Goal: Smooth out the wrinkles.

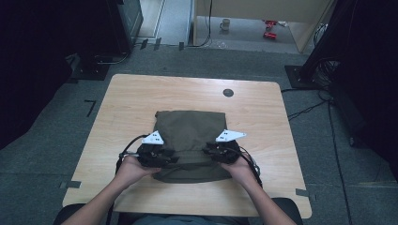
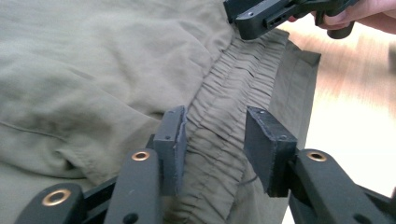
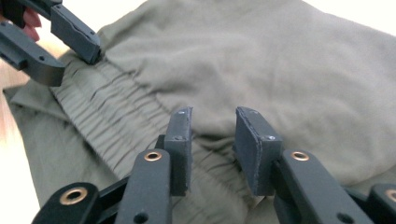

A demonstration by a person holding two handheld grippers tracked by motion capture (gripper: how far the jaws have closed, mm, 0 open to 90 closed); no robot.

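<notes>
Both tongs (image 1: 162, 154) (image 1: 217, 151) straddle the olive garment's (image 1: 187, 129) gathered waistband (image 2: 224, 135), unclamped.

From my station the high view looks dim, its left and right edges sinking into black, with the pale wooden table (image 1: 141, 103) lit evenly from above. Both gripper views are brighter; the bare tabletop glares white, and the folded olive-green fabric garment (image 2: 93, 70) softens with distance.
</notes>
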